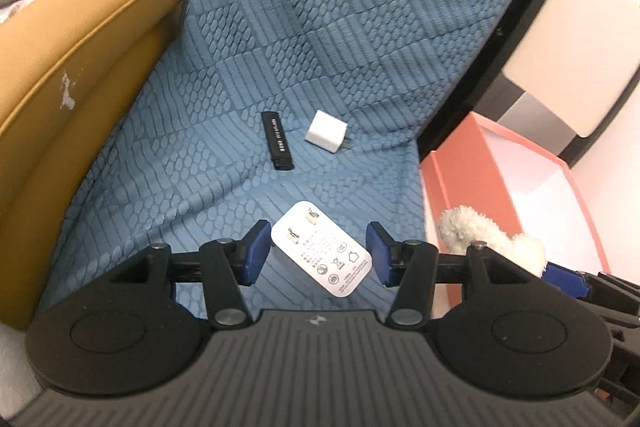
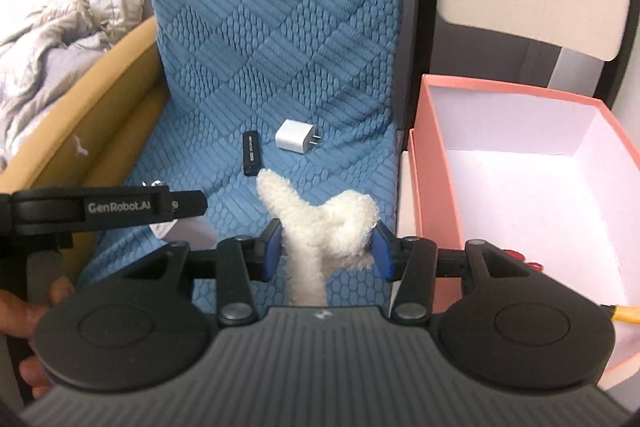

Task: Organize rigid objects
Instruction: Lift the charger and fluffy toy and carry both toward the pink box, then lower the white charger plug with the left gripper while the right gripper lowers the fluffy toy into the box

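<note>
A large white charger (image 1: 322, 250) with folded prongs lies on the blue textured cushion (image 1: 320, 47), between the open fingers of my left gripper (image 1: 318, 253); the pads stand apart from it. Farther off lie a black stick-shaped device (image 1: 277, 140) and a small white plug cube (image 1: 326, 132); both also show in the right wrist view, the stick (image 2: 250, 153) and the cube (image 2: 296, 139). My right gripper (image 2: 324, 247) is shut on a white fluffy toy (image 2: 324, 227), held above the cushion's front, next to the pink box (image 2: 436, 163). The toy also shows in the left wrist view (image 1: 492, 235).
The pink box with a white inside stands right of the cushion; a red item (image 2: 520, 259) and a yellow item (image 2: 624, 313) show at its near side. A mustard armrest (image 1: 80, 67) bounds the left. Crumpled grey bedding (image 2: 52, 31) lies beyond. My left gripper's body (image 2: 100, 211) crosses the right view.
</note>
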